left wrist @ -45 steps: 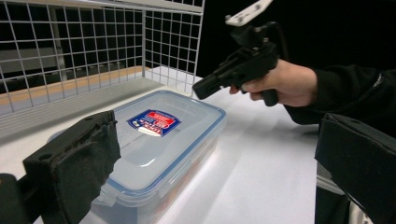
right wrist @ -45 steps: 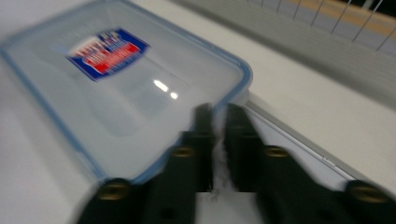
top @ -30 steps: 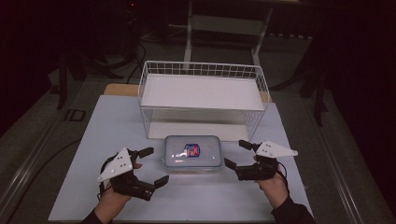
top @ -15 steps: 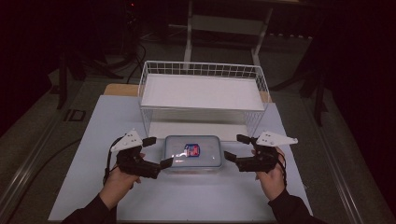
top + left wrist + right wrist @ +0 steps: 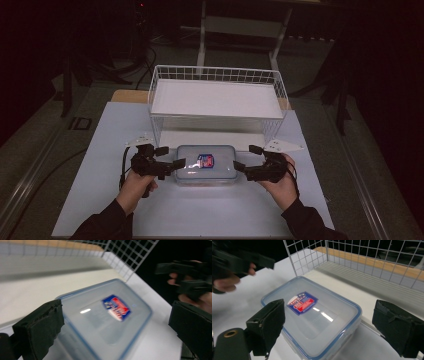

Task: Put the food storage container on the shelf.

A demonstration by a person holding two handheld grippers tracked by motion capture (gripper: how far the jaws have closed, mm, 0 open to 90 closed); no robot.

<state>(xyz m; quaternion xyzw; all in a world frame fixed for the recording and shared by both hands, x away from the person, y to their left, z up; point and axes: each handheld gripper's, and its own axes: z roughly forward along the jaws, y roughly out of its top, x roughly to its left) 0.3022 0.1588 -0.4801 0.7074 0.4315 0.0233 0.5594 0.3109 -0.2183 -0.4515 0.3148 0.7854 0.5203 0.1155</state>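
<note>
So there's a clear rectangular plastic food container with a blue-rimmed lid (image 5: 206, 164) sitting flat on the white table (image 5: 100, 150), right in front of the white wire basket shelf (image 5: 215, 95). Its long axis runs left to right across the table, parallel to the front of the wire shelf, lid facing up. The red and blue label (image 5: 205, 160) sits roughly in the middle of the lid.

The left hand-held gripper (image 5: 170, 160) is at the container's left short end, jaws spread wide and pointing inward at it; in the left gripper view the container (image 5: 105, 320) lies between the two black jaws, with nothing clamped. One jaw looks very close to the lid's corner, can't tell if it's touching.

The right hand-held gripper (image 5: 245, 160) mirrors it at the right short end, also wide open and holding nothing. In the right gripper view the container (image 5: 312, 317) lies between its jaws too, the nearer corner toward the camera.
</note>
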